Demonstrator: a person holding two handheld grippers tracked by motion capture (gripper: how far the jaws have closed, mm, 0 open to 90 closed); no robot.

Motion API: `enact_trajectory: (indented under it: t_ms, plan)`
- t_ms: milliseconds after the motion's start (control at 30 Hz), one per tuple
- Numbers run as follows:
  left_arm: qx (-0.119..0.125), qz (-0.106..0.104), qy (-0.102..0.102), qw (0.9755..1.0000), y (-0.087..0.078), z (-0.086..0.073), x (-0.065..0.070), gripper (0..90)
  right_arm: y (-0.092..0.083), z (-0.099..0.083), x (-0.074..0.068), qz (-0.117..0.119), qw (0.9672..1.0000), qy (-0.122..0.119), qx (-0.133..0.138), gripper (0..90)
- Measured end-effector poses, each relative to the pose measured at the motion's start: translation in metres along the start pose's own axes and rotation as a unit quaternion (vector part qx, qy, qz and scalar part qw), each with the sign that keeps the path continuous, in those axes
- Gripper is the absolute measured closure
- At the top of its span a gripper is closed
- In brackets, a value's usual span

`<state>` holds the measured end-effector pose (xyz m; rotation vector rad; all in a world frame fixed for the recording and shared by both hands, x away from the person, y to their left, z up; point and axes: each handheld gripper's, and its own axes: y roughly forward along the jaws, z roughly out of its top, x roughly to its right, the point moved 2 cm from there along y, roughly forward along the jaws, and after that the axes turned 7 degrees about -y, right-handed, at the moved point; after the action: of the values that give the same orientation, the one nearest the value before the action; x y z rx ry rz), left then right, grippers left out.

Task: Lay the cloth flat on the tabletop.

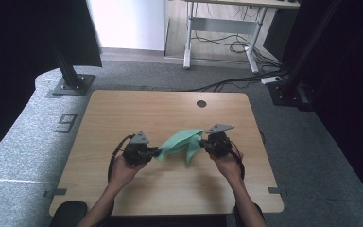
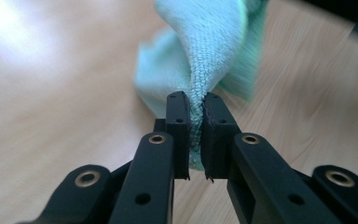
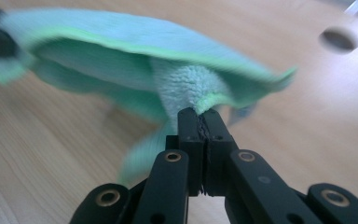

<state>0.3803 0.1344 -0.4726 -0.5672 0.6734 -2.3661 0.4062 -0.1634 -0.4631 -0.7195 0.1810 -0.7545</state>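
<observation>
A light green microfibre cloth [image 1: 182,142] hangs stretched between my two grippers above the middle of the wooden table [image 1: 123,109]. My left gripper [image 1: 157,152] is shut on the cloth's left corner; in the left gripper view the cloth [image 2: 209,51] is pinched between the jaws of my left gripper [image 2: 196,103]. My right gripper [image 1: 203,143] is shut on the cloth's right edge; in the right gripper view a bunched fold of the cloth [image 3: 186,86] sits in the closed jaws of my right gripper [image 3: 201,116]. A loose flap droops below the right gripper.
A round cable hole [image 1: 201,103] lies near the table's far edge, also seen as a hole [image 3: 338,39] in the right gripper view. Black frame posts [image 1: 68,71] stand on the carpet beyond the table. A desk with cables [image 1: 227,42] stands farther back.
</observation>
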Motion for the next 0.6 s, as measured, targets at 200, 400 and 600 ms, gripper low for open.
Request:
enact_trajectory:
  t_ms: [200,400,600]
  plan:
    - [0.025,0.016,-0.03,0.9991,-0.02,0.015,-0.018,81.4,-0.012,0.026,0.016,-0.025,0.9996,-0.011,0.001,87.2]
    - [-0.018,0.073,-0.094,0.9927,0.007,-0.008,-0.075,65.6,0.04,0.014,0.041,-0.025,0.9984,0.02,-0.047,64.7]
    - [-0.021,0.091,-0.097,0.9909,0.008,-0.021,-0.089,34.5,0.049,-0.001,0.037,-0.005,0.9982,0.041,-0.044,56.4]
